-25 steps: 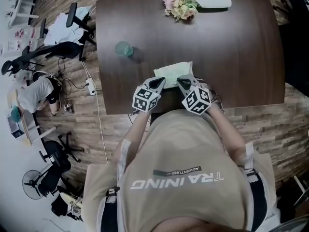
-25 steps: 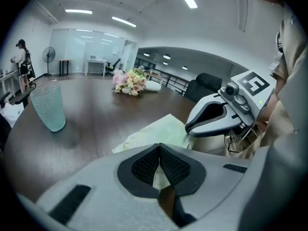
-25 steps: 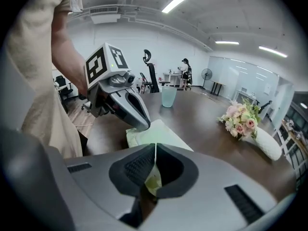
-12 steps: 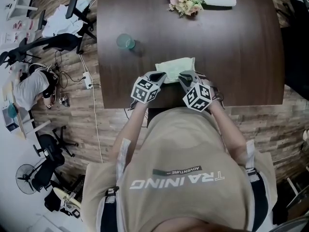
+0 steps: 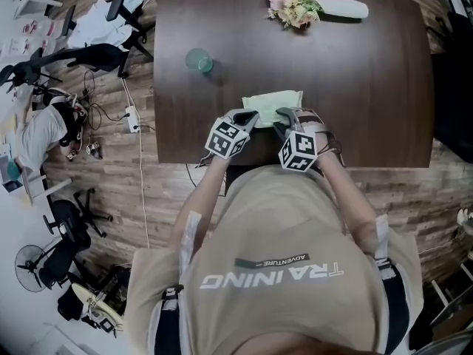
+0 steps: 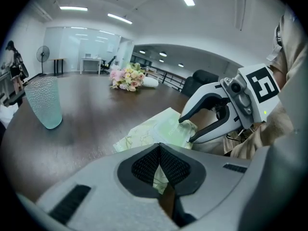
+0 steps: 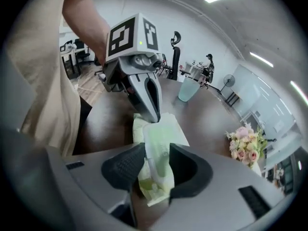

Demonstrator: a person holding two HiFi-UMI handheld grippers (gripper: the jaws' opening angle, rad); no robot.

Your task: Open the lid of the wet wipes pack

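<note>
Jaws of the left gripper (image 6: 159, 150) are pinched together on the near edge of the wet wipes pack (image 5: 272, 102). Those of the right gripper (image 7: 156, 166) are opening, with the pack's pale green top running between them, unsqueezed. Both grippers meet over the pack, which lies near the front edge of the dark desk (image 5: 369, 87), just ahead of the person. A green tumbler (image 5: 198, 60) stands farther off to the left, and a bouquet (image 5: 292, 2) lies by the far edge.

A teal glass (image 5: 198, 60) is standing upper left on the dark worktop (image 5: 369, 87); a bouquet (image 5: 293, 2) is lying at the top edge.
</note>
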